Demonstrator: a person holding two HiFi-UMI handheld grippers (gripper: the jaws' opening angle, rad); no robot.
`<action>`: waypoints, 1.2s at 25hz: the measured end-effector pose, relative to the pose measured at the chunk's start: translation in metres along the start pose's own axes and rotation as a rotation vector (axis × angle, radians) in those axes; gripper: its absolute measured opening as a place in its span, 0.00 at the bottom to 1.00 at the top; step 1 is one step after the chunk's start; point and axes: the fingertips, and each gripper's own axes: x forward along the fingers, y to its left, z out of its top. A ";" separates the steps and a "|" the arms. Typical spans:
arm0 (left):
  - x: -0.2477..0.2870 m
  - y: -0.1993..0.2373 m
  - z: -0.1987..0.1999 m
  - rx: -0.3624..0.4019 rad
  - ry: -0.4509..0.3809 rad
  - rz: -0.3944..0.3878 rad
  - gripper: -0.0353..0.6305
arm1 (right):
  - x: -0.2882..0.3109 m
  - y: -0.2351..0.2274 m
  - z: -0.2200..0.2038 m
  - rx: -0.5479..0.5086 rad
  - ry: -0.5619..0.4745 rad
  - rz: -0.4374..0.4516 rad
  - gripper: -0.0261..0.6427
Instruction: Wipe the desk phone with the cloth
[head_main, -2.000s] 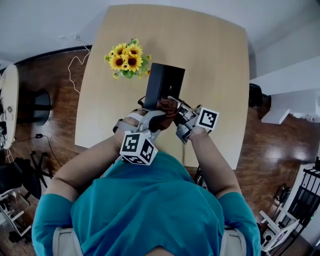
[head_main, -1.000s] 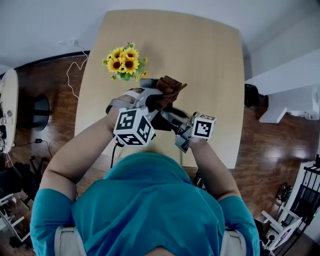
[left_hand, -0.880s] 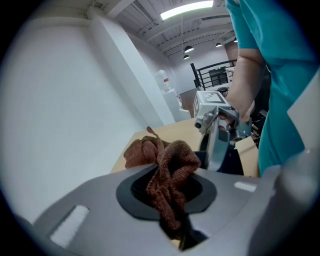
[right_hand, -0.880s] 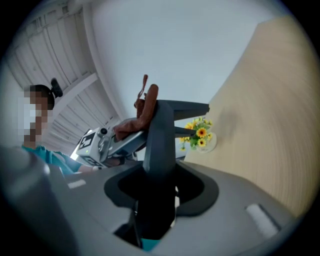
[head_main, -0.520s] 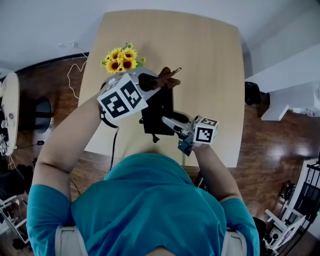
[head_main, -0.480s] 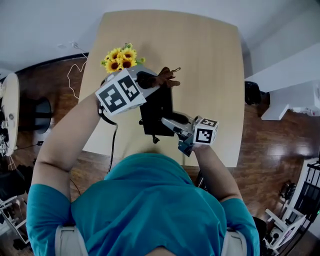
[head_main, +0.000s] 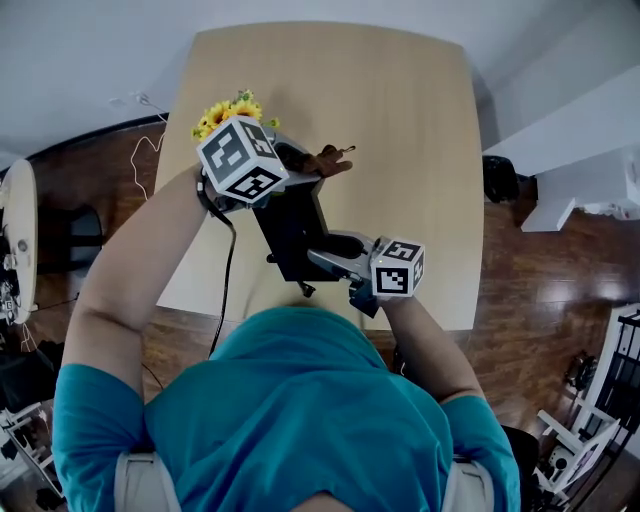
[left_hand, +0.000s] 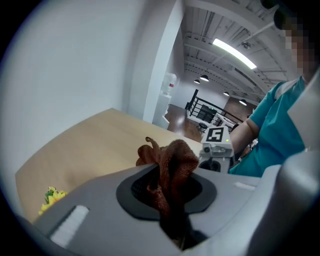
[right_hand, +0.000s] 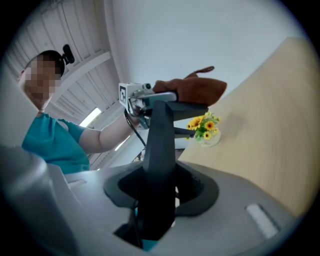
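Note:
My right gripper (head_main: 325, 258) is shut on the near end of the black desk phone (head_main: 290, 225). The phone stands edge-on between the jaws in the right gripper view (right_hand: 159, 150). My left gripper (head_main: 300, 165) is shut on a brown cloth (head_main: 326, 161), which rests against the phone's far end. The cloth (left_hand: 167, 170) bunches up out of the left jaws. From the right gripper (right_hand: 160, 192) the cloth (right_hand: 195, 90) shows lying over the phone's top edge. The phone's black cable (head_main: 226, 290) hangs off the table's near edge.
A small vase of sunflowers (head_main: 224, 112) stands at the far left of the light wooden table (head_main: 400, 130), just behind the left gripper's marker cube (head_main: 240, 160). Dark wooden floor surrounds the table. A white ledge (head_main: 560, 150) lies to the right.
The left gripper has rolled and carried the cloth from the phone's middle to its far end, near the flowers. The phone has swung with its far end leftward, and the right gripper has shifted slightly left.

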 end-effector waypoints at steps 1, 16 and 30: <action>-0.001 -0.002 0.000 0.018 0.017 -0.012 0.16 | -0.003 -0.005 0.000 0.012 -0.006 -0.012 0.27; 0.034 0.014 -0.010 0.617 0.518 -0.071 0.16 | 0.020 -0.032 -0.010 -0.024 0.059 -0.079 0.27; 0.045 -0.030 -0.068 0.615 0.847 -0.336 0.16 | 0.021 -0.033 -0.041 -0.020 0.135 -0.110 0.27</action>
